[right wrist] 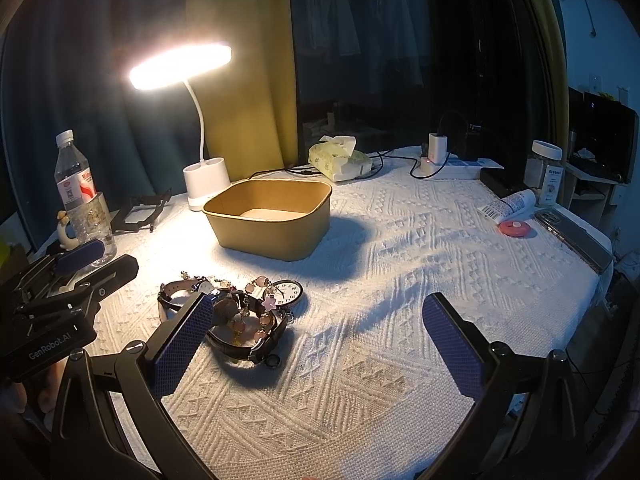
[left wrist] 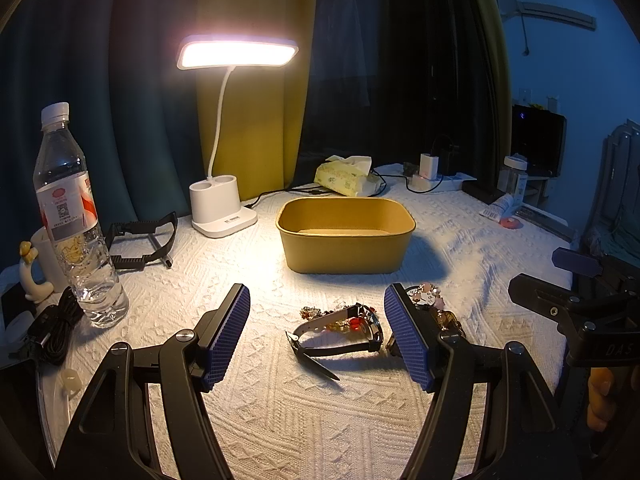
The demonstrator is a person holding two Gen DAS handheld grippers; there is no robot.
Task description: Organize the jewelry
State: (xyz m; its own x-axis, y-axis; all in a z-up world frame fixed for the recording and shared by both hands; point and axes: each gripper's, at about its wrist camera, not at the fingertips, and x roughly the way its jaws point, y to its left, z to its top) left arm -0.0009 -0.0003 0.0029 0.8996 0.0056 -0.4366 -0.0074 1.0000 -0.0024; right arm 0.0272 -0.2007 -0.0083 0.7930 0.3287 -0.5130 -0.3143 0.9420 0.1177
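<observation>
both tongs gape, holding nothing: left tongs [left wrist: 318, 336] over the watch [left wrist: 340, 334], box [left wrist: 346, 236] beyond; right tongs [right wrist: 316, 344] beside the jewelry [right wrist: 240, 312].

place: home bedroom | cues: curtains [left wrist: 248, 80], desk lamp [left wrist: 224, 136], tissue pack [left wrist: 346, 176], quilted cover [left wrist: 320, 400]

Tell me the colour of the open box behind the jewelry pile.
The box is mustard yellow with a lighter floor inside, clearest in the right wrist view.
</observation>
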